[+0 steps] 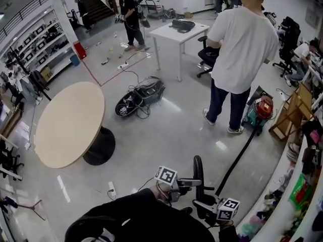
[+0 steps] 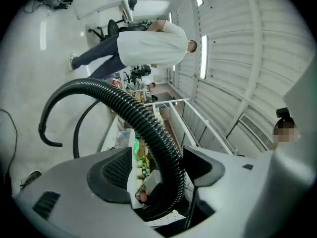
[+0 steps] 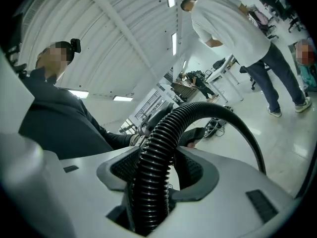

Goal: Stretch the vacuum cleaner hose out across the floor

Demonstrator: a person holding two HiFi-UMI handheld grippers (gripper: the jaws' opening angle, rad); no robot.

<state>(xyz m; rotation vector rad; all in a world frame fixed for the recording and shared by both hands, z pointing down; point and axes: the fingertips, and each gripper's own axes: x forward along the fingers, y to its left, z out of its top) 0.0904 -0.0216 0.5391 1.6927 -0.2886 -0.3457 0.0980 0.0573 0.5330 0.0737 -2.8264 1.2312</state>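
The red and green vacuum cleaner (image 1: 260, 110) stands on the floor at the right. Its black ribbed hose (image 1: 237, 160) runs from it over the floor toward me and rises in a loop (image 1: 198, 171) between my grippers. My left gripper (image 1: 193, 183) is open: in the left gripper view the hose (image 2: 148, 128) passes between its jaws (image 2: 157, 175) with a gap beside the left pad. The right gripper (image 1: 203, 205) is shut on the hose (image 3: 163, 138), both pads pressing its ribs (image 3: 156, 175).
A person in a white shirt (image 1: 234, 44) stands right beside the vacuum cleaner. A round table (image 1: 68, 122) is at the left, a black bag (image 1: 141, 97) and cables lie mid-floor. A curved counter (image 1: 298, 195) with clutter borders the right. A power strip (image 1: 111, 188) lies near my feet.
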